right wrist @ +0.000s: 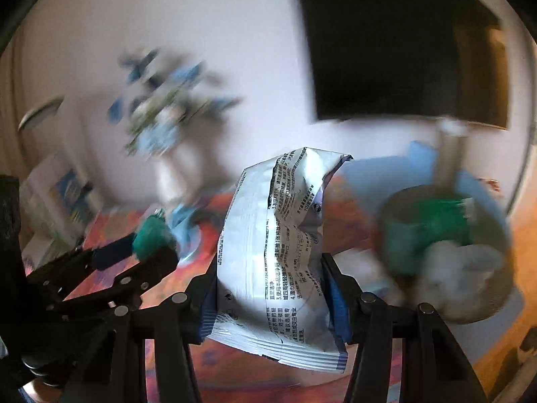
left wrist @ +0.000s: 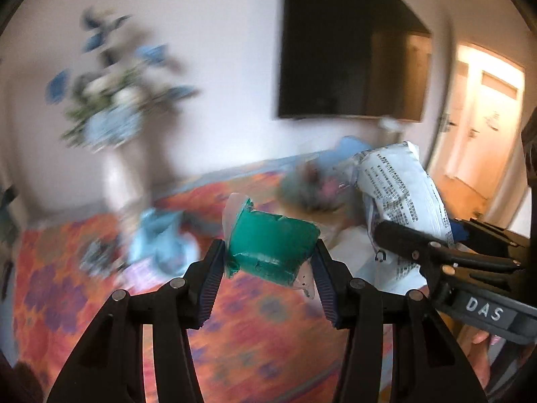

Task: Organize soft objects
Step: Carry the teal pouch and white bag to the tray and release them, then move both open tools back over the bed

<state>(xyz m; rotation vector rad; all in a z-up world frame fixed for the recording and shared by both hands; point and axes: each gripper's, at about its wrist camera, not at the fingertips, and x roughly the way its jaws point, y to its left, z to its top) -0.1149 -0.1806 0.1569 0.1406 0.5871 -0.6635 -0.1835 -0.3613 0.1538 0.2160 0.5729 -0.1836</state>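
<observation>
Both hand-held grippers are mid-carry above the patterned rug, the left hand-held gripper clamping a green pouch, the right hand-held gripper a white printed packet, so next likely comes release into the round basket.

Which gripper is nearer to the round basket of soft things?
Right. The right gripper, shut on the white packet, is beside the basket; the left gripper, holding the green pouch, is farther away.

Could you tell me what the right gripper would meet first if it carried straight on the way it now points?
Probably the white wall; the right gripper, holding the white packet, points above the patterned cloth, though blur hides depth.
</observation>
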